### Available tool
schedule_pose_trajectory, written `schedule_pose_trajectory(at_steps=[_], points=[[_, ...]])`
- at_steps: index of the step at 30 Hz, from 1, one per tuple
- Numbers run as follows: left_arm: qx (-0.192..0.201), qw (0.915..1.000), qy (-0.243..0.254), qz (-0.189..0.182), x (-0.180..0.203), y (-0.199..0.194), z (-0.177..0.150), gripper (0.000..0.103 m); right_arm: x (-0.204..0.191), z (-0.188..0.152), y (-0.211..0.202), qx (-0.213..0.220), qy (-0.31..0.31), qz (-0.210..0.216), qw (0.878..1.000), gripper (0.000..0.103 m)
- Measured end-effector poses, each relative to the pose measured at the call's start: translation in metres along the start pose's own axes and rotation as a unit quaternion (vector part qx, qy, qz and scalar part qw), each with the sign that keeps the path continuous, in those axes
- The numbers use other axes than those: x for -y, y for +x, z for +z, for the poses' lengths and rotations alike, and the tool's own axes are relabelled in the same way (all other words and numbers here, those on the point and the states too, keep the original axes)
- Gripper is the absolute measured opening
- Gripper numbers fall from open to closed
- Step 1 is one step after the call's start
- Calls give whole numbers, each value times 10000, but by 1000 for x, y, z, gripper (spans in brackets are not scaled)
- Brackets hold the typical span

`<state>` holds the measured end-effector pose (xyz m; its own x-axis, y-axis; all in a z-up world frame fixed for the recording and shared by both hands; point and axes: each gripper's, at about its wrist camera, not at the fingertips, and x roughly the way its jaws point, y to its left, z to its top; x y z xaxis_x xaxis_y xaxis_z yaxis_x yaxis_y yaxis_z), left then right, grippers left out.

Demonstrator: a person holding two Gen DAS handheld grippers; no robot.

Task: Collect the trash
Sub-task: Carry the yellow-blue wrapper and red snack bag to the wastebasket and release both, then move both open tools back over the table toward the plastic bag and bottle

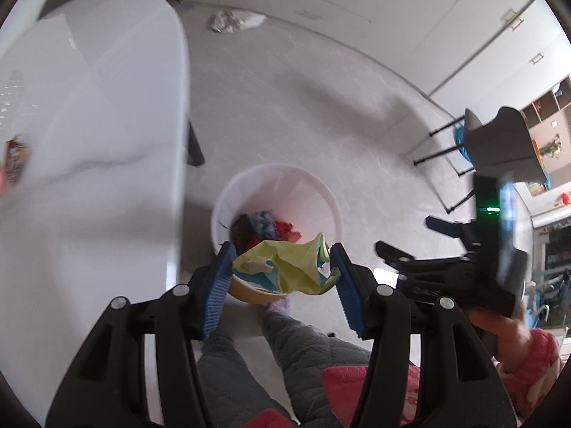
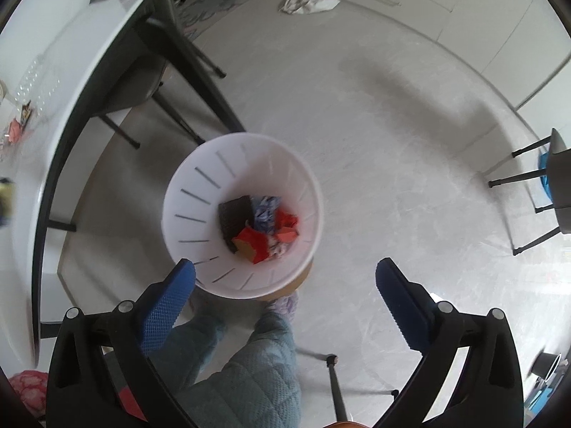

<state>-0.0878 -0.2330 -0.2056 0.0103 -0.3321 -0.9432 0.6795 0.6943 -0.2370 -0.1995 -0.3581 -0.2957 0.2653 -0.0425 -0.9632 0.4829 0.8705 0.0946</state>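
- The left gripper (image 1: pixel 282 267) holds a crumpled yellow-green wrapper (image 1: pixel 289 262) clamped between its blue fingers (image 1: pixel 216 285), just above the near rim of the white trash bin (image 1: pixel 321 192) on the floor.
- The right gripper (image 2: pixel 285 296) hangs over the same bin, its fingers wide apart and empty.
- Risk: the wrapper hangs over the rim, not the middle; if released here, it may fall outside, near the person's foot (image 1: pixel 280 308).
- More trash lies on the worktop (image 1: pixel 107 107).

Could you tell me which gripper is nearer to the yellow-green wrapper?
Left. The left gripper is shut on the yellow-green wrapper above the white bin; the right gripper stands open and empty off to its side.
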Motion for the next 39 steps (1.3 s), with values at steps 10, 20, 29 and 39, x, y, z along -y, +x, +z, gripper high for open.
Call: schedule_pose_trajectory(at_steps=[10,20,29,39], points=[[-515,9983,238,114,31,61,6,54,28,-2,-14,124,143,75,9998,100],[-643,9974,268,172,43,75,4,90,35,-5,-6,-9,163,106,9998,100],[-204,9973,607,350,54,37,8,95,31,-1,-9,57,177,131,9997,100],[95,9988,276,386,33,9,8,95,3,11,-14,137,-96,181,9997,100]])
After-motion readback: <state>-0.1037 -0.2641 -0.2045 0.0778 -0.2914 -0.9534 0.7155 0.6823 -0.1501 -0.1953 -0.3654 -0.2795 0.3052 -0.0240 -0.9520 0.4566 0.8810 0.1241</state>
